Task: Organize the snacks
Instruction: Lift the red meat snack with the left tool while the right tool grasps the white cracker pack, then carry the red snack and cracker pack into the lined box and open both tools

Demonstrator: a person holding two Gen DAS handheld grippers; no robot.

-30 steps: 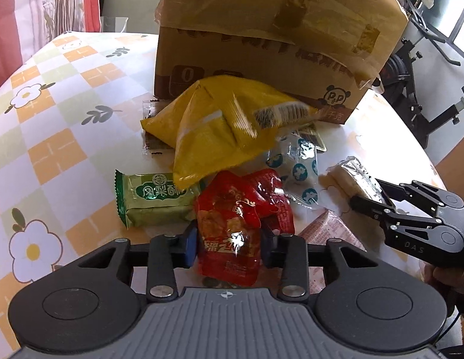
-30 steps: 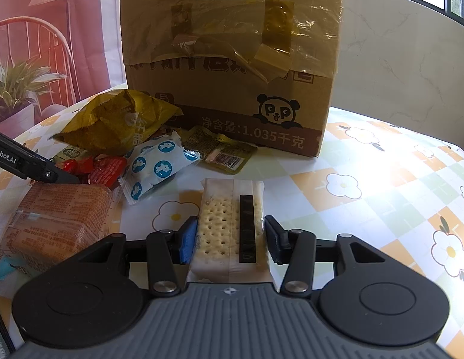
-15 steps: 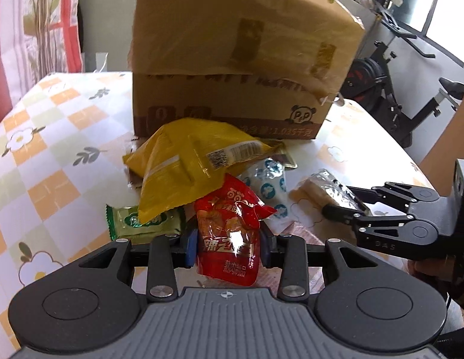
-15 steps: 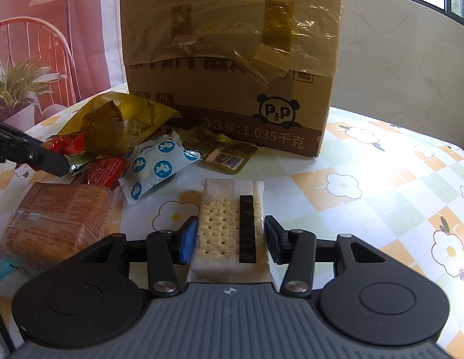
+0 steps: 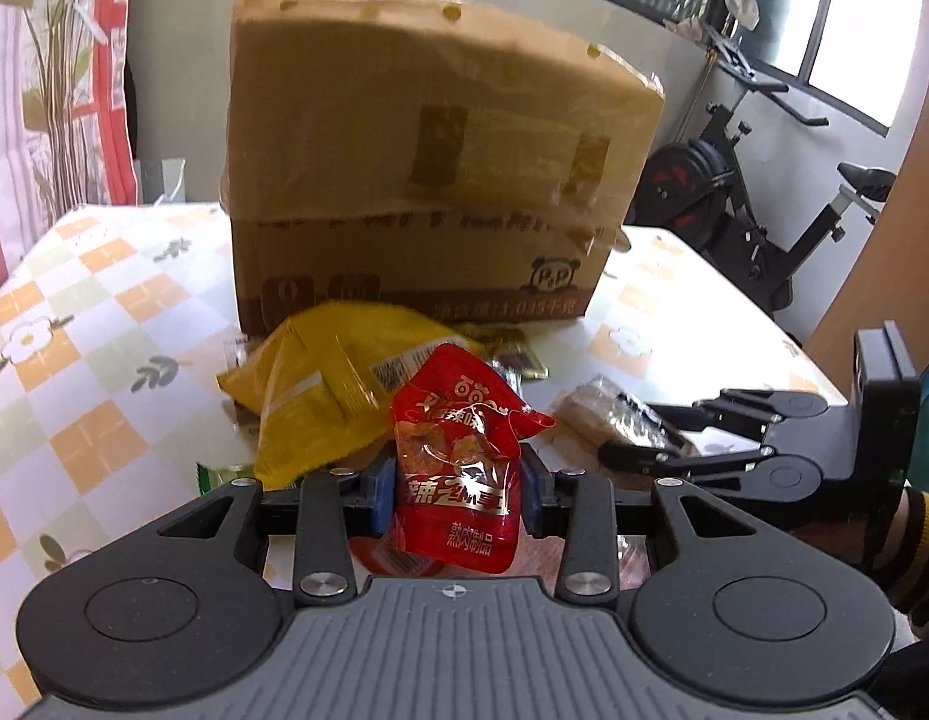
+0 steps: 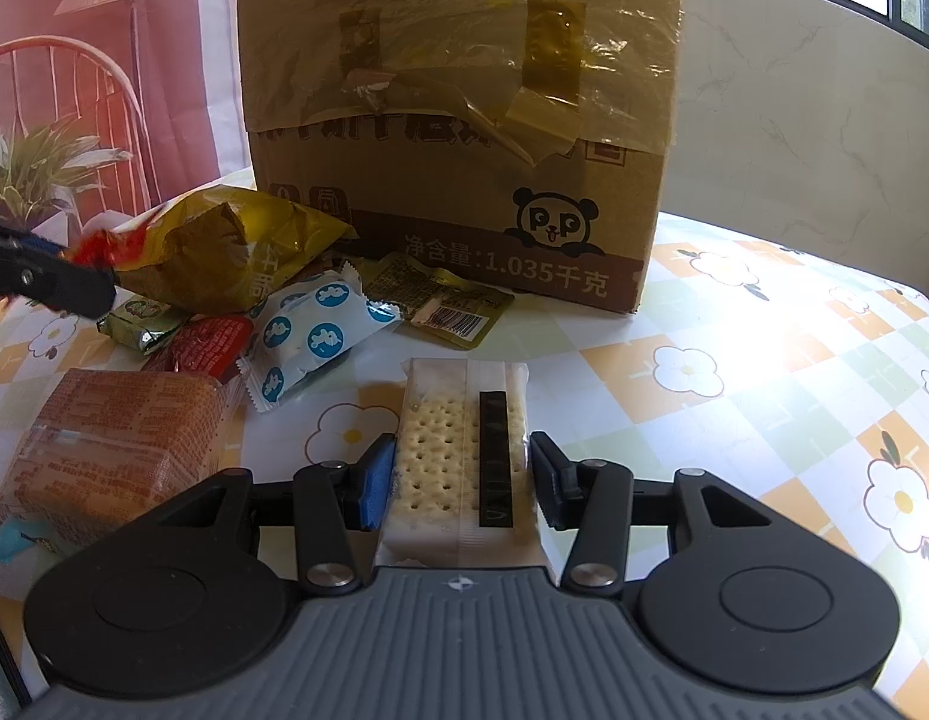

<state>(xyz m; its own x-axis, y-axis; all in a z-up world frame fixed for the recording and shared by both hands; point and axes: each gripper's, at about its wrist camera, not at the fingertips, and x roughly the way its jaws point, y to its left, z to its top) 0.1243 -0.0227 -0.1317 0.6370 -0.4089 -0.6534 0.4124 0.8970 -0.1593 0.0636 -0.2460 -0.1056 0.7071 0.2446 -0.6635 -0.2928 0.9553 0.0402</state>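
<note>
My left gripper is shut on a red snack pouch and holds it up above the table, facing the cardboard box. My right gripper is shut on a clear-wrapped cracker pack that rests low over the tablecloth. In the left wrist view the right gripper shows at the right with the cracker pack. In the right wrist view the left gripper's fingers show at the left edge with a bit of red pouch.
Loose snacks lie before the box: a yellow bag, a blue-dotted white pack, a green pack, another red pouch, an orange wafer pack, a dark gold packet. An exercise bike stands beyond the table.
My left gripper has lifted the red pouch up off the pile and tilted to face the box. My right gripper and the cracker pack have stayed still.
</note>
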